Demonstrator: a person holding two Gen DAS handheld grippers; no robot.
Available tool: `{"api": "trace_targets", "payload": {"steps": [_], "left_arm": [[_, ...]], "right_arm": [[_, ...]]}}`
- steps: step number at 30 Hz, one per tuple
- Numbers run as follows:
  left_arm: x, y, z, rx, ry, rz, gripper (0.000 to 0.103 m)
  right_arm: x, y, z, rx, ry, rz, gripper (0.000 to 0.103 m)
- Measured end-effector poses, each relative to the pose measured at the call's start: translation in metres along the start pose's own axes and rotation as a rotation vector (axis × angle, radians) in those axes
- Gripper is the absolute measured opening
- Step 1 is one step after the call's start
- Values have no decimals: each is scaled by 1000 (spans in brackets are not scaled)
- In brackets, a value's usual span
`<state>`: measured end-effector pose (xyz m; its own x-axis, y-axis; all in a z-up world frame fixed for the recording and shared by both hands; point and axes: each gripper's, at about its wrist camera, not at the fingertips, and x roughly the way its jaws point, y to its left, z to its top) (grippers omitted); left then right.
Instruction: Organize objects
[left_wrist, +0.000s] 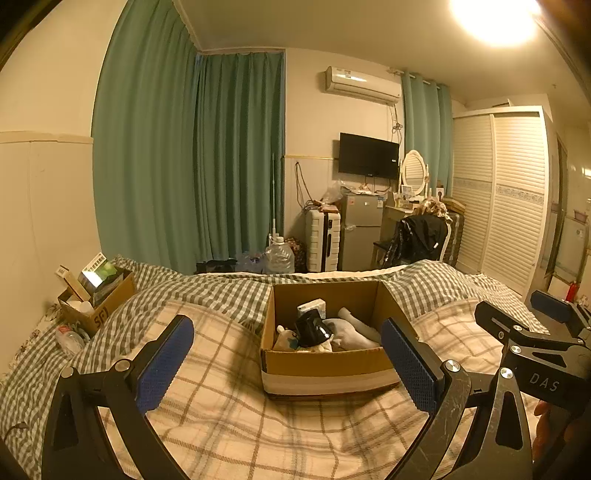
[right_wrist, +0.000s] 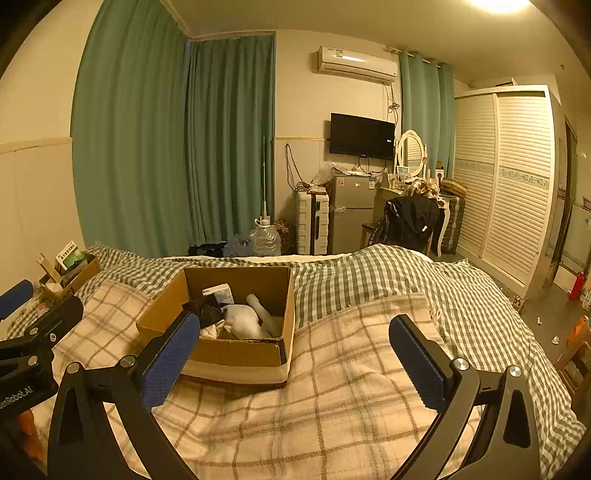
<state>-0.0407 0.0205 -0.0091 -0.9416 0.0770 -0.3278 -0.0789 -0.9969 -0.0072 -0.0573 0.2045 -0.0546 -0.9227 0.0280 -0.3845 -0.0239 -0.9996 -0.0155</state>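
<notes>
An open cardboard box (left_wrist: 325, 367) (right_wrist: 236, 356) sits on the plaid blanket in the middle of the bed. Inside lie a black object (left_wrist: 312, 328) (right_wrist: 207, 312), a white soft toy (left_wrist: 351, 332) (right_wrist: 242, 319) and a small white packet (left_wrist: 312, 307) (right_wrist: 221, 293). My left gripper (left_wrist: 288, 363) hovers in front of the box, open, with nothing between its blue pads. My right gripper (right_wrist: 291, 363) hangs over the blanket to the right of the box, open and empty. Each gripper shows at the edge of the other's view.
A second cardboard box (left_wrist: 96, 299) (right_wrist: 70, 273) with cartons and bottles stands at the bed's far left by the wall. Beyond the bed are green curtains (left_wrist: 184, 158), a water jug (left_wrist: 279, 255), a white suitcase (left_wrist: 322, 238), a small fridge (left_wrist: 360, 230), a chair with a black jacket (left_wrist: 417, 236) and a louvred wardrobe (left_wrist: 506, 192).
</notes>
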Motion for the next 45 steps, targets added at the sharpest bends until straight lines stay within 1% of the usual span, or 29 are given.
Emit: {"api": "trace_targets", "payload": {"steps": [7, 17, 45], "left_arm": [[0, -2, 0, 7, 2, 0, 103], [2, 1, 1, -11, 6, 4, 103], [1, -2, 1, 4, 9, 12, 103]], "right_arm": [[0, 0, 1, 0, 4, -2, 103], [1, -1, 1, 4, 5, -1, 103], [2, 1, -2, 8, 18, -8, 103]]}}
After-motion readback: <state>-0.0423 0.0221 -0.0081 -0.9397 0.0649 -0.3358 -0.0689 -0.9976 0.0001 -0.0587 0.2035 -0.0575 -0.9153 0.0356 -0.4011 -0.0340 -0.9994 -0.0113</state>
